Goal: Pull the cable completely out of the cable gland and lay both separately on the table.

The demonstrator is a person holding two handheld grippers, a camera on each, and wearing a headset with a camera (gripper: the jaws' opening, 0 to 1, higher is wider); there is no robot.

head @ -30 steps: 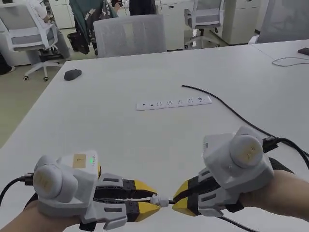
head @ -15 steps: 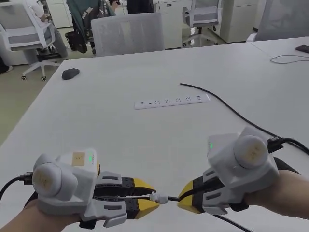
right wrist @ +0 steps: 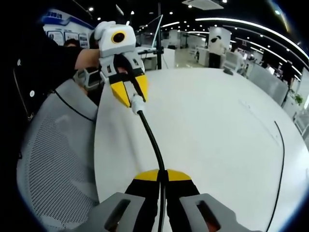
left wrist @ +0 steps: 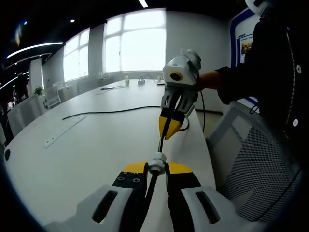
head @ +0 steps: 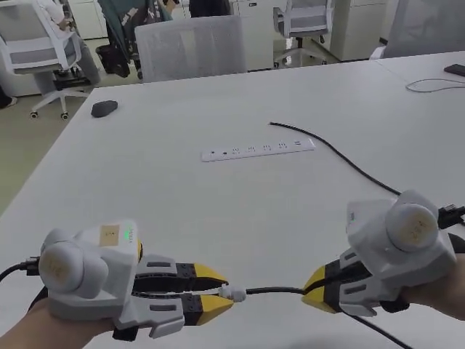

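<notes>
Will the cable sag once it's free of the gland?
Probably: the cable is thin, and looks straight only while stretched from the gland in the left gripper to the right gripper. Its smooth jacket might slide in the jaws.

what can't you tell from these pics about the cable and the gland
- How much cable sits inside the cable gland: hidden in every view by the gland's body and the left tongs shut on it.
- The cable's far end: in the head view it passes through the right tongs and runs off the bottom edge.
- The gland's thread and nut: too small in the head view, blurred in both gripper views.
</notes>
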